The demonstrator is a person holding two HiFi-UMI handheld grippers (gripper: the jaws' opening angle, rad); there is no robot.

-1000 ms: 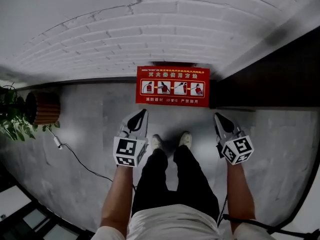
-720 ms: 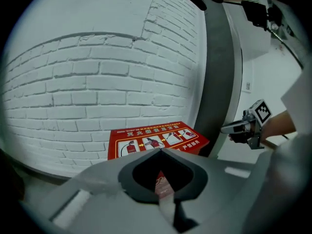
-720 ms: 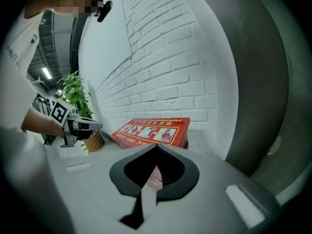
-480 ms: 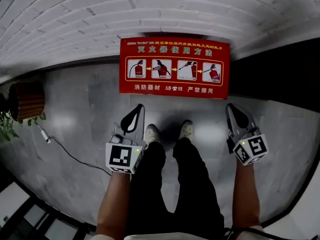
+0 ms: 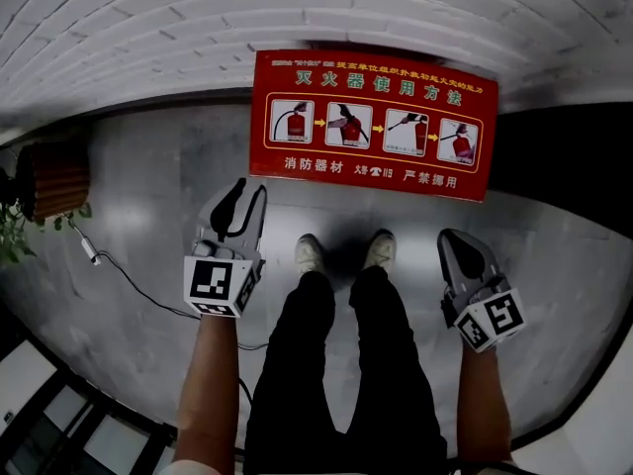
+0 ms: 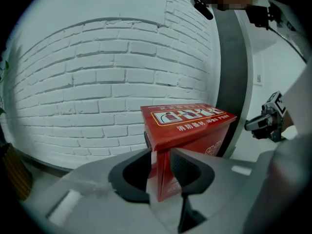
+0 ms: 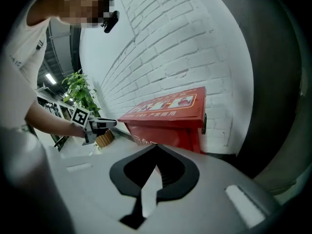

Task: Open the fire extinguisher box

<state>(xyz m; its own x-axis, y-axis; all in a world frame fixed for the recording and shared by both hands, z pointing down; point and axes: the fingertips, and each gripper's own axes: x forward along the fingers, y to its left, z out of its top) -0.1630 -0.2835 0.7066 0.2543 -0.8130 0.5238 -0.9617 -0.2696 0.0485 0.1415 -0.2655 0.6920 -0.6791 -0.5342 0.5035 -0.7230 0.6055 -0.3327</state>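
**Standing before the closed red box, both tools held low**

White brick wall across the whole top of the head view, meeting grey floor along its foot. Dark panel to the right of the brick.

Against the foot of the wall, where brick gives way to the panel: the box, red and closed. Carries a row of four small pictures and lines of white print on its sloping top. Sits on the floor just ahead of the feet, well apart from both tools.

Legs in dark trousers at the bottom centre, pointing toward the box.

Far left, near the wall: a ribbed brown pot, with green leaves just beside it.

Left hand-held gripper out in front of the left forearm, aimed toward the box's left end. Released and widening at this moment, with a clear gap in its own view and only the distant box showing through. Grasps nothing.

Right hand-held gripper level with the right shoe, below the box's right end. Clenched, tips meeting at the top in its own view, with nothing caught between.

Pale shoes side by side between the two tools.

Thin cable trailing over the floor from near the pot toward the left leg.
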